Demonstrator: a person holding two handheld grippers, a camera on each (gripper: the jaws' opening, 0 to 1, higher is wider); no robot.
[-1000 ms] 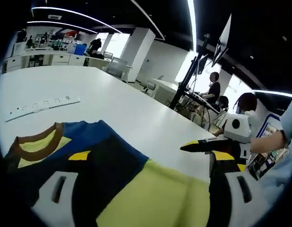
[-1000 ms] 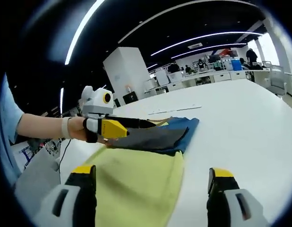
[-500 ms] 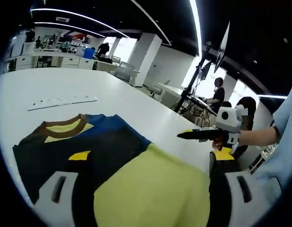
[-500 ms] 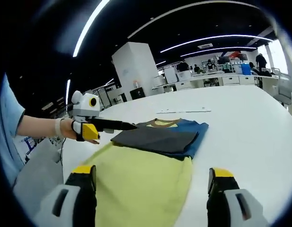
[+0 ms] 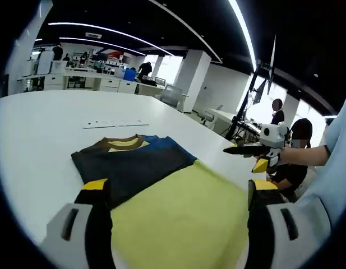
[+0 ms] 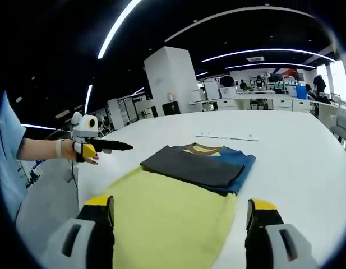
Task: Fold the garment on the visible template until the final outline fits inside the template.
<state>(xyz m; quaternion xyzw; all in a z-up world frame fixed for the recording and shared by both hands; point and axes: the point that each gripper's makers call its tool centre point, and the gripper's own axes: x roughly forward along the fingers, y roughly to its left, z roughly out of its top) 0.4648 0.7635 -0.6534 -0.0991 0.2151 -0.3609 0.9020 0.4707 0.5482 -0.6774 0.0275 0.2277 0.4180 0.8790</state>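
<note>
A folded T-shirt (image 5: 133, 165) lies flat on the white bench (image 5: 38, 134); its collar end, dark grey and blue with a brown neckband over a yellow patch, points to the far side, and its near part is a broad yellow-green panel (image 5: 178, 213) that reaches toward the camera. In the right gripper view the same T-shirt (image 6: 201, 165) shows a dark grey fold on top of a blue layer, with the yellow-green panel (image 6: 167, 213) spread in front of it.

The left gripper (image 5: 175, 224) hangs above the near edge of the yellow-green panel; its jaws stand wide apart with nothing between them; in the right gripper view it (image 6: 100, 147) is seen from the side at the left, held in a hand (image 6: 77, 151), clear of the bench edge and apart from the shirt, and there its jaws cannot be told apart.

The right gripper (image 6: 175, 224) likewise sits over the near end of the panel with its jaws spread and empty; in the left gripper view it (image 5: 245, 149) appears at the right, held in a hand (image 5: 282, 157) off the bench's right edge, apart from the cloth.

A long white strip (image 5: 115, 123) lies on the bench beyond the collar, apart from the shirt; it shows too in the right gripper view (image 6: 227, 137).

Seated people (image 5: 293, 145) are at the far right; desks and a blue bin (image 6: 301, 92) stand at the far end of the room.
</note>
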